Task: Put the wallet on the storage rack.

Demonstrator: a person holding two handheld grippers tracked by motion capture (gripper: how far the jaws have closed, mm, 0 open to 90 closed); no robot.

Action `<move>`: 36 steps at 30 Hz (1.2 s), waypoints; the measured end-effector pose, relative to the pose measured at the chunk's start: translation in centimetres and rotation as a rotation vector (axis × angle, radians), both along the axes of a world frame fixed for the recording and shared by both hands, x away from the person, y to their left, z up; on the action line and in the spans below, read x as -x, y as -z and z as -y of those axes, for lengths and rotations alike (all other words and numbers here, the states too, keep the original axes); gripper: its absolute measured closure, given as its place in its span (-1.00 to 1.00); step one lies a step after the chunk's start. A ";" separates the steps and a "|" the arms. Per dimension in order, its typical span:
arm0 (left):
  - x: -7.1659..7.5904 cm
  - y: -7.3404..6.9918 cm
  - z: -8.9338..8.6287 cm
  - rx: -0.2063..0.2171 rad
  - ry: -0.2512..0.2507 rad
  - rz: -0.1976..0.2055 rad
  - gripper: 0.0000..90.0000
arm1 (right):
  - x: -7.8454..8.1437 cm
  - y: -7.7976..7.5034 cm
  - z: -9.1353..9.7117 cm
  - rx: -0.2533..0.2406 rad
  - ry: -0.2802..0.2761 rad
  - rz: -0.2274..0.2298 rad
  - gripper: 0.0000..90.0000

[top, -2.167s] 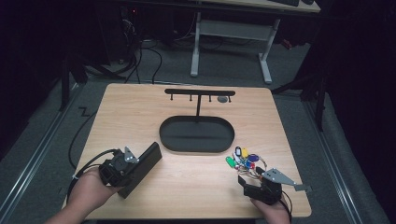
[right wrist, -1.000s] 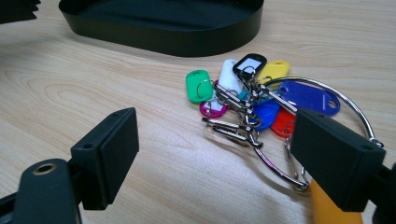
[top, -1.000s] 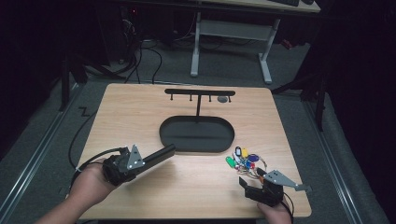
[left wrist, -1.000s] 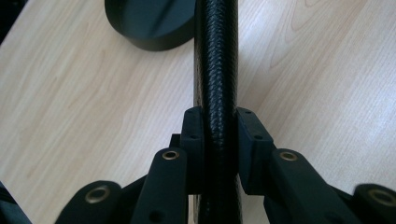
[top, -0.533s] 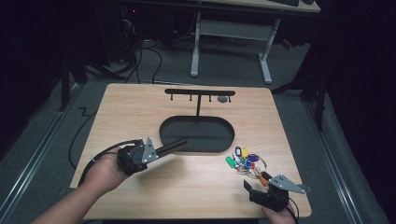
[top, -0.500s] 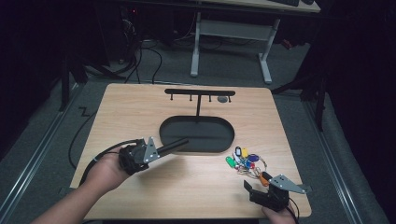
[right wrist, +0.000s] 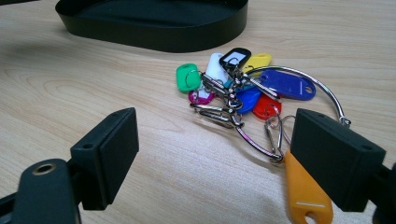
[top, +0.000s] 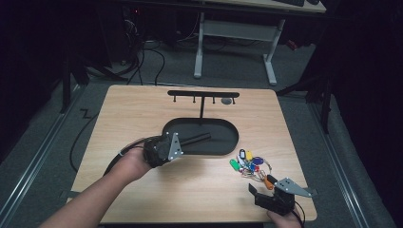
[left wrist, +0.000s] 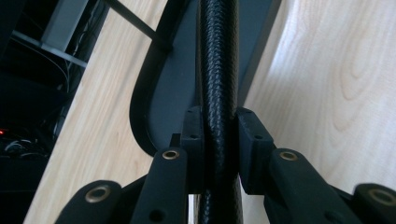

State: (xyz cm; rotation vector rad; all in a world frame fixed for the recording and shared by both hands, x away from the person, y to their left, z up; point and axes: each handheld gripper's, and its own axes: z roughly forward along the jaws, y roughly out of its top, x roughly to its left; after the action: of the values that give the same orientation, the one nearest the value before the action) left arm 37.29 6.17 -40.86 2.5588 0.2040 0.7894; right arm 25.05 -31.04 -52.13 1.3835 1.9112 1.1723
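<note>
Left gripper view: hand-held gripper [left wrist: 219, 140] clamps black wallet [left wrist: 217, 70].

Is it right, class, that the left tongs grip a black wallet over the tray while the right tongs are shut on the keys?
Not quite. The right tongs stand open, short of the keys, as the right gripper view shows. The rest holds.

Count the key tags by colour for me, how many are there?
Green tag: 1
White tag: 1
Black tag: 1
Yellow tag: 1
Blue tags: 2
Red tag: 1
Pink tag: 1
Orange tag: 1
Total: 9
</note>
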 end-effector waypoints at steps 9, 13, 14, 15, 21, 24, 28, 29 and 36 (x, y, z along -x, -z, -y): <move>-1.9 0.4 2.4 -0.028 0.041 0.047 0.67 | -0.1 0.1 0.0 -0.005 -0.003 -0.008 -0.65; -2.6 0.5 3.3 -0.038 0.066 0.075 0.67 | -0.1 0.1 0.1 -0.009 -0.004 -0.009 -0.65; -2.8 0.5 3.5 -0.039 0.068 0.076 0.67 | -0.1 0.1 0.1 -0.009 -0.004 -0.009 -0.65; -3.0 0.6 3.6 -0.041 0.070 0.080 0.67 | -0.1 0.1 0.1 -0.010 -0.005 -0.009 -0.65; -4.4 0.7 4.5 -0.061 0.087 0.101 0.67 | 0.0 0.1 0.2 -0.019 0.001 -0.012 -0.65; -5.0 0.9 4.9 -0.048 0.102 0.109 0.67 | 0.0 0.1 0.2 -0.020 -0.002 -0.011 -0.65; -5.8 1.4 5.6 -0.058 0.125 0.122 0.67 | -0.1 0.2 0.2 -0.024 -0.002 -0.015 -0.65; -5.9 1.5 5.7 -0.055 0.131 0.122 0.67 | -0.1 0.2 0.2 -0.025 -0.001 -0.014 -0.65; -7.6 3.5 6.2 -0.094 0.133 0.136 0.67 | -0.1 0.2 0.3 -0.032 -0.004 -0.019 -0.65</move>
State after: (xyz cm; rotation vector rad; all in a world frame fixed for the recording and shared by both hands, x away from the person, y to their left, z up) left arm 44.87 -0.07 -44.34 2.5617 -0.0470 0.9374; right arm 25.14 -31.30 -52.36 1.4128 1.9169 1.2012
